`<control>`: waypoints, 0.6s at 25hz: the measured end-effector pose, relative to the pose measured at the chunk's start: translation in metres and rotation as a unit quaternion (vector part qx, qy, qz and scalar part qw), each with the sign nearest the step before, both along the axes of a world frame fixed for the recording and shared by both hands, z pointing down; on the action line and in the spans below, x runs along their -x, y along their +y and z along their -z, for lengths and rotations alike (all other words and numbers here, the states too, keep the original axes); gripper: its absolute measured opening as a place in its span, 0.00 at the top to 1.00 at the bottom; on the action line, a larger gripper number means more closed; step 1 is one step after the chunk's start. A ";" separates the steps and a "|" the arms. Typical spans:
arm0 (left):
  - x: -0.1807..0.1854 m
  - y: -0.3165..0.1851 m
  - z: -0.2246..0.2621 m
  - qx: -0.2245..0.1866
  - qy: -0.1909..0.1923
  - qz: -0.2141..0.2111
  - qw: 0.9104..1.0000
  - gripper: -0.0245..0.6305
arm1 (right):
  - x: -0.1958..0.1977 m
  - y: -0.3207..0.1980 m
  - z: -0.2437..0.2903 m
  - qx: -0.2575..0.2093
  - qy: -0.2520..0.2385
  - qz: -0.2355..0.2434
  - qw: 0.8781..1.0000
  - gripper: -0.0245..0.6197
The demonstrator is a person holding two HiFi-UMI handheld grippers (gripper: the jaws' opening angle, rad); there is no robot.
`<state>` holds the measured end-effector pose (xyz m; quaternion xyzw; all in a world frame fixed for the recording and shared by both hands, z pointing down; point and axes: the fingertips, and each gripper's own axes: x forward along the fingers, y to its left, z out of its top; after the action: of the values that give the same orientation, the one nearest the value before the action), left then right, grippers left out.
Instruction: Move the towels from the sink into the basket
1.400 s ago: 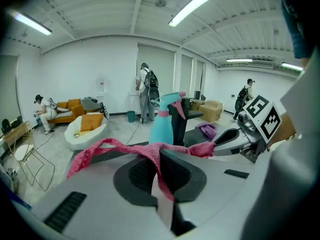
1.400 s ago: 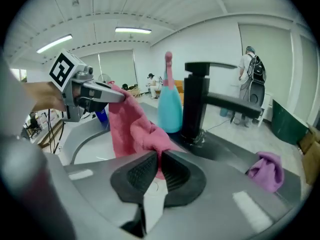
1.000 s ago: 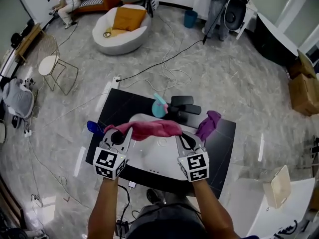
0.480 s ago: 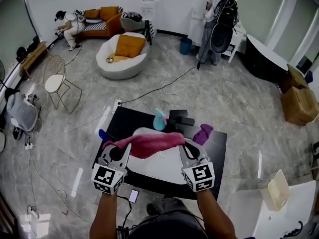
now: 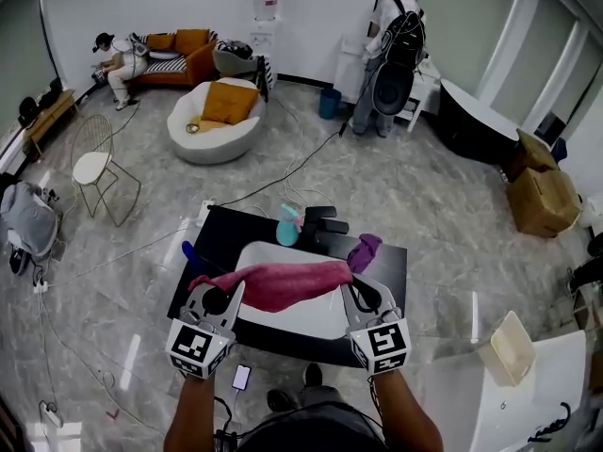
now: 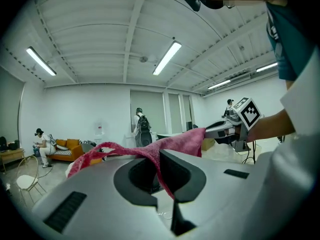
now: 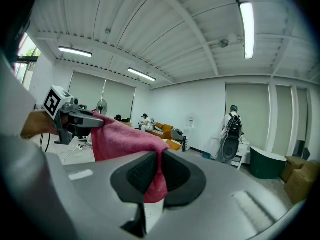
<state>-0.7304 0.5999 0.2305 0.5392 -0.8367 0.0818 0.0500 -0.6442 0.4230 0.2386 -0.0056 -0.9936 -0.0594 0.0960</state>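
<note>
Head view: my left gripper (image 5: 226,288) and right gripper (image 5: 350,288) each pinch one end of the pink towel (image 5: 283,283), stretched taut between them above the white sink (image 5: 306,320).

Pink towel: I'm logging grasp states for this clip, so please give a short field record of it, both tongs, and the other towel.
pink towel: stretched in the air between both tongs, over the sink in the head view
left tongs: shut on one end of the pink towel
right tongs: shut on its other end
purple towel: lying by the sink's far right corner, untouched
teal spray bottle: upright behind the sink
</note>
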 end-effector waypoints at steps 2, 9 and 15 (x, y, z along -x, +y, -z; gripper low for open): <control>-0.012 -0.006 0.005 -0.005 -0.001 -0.010 1.000 0.95 | -0.015 -0.005 0.008 -0.004 -0.003 -0.006 1.000 0.91; -0.061 -0.055 0.026 -0.011 -0.021 -0.056 0.998 0.95 | -0.076 -0.046 0.028 -0.009 -0.024 -0.035 0.999 0.91; -0.117 -0.121 0.046 -0.012 -0.033 -0.081 0.996 0.94 | -0.146 -0.098 0.044 -0.012 -0.035 -0.050 0.998 0.91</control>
<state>-0.6132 0.4789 0.1849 0.6026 -0.7926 0.0931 0.0086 -0.4978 0.3253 0.1942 0.0473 -0.9946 -0.0670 0.0641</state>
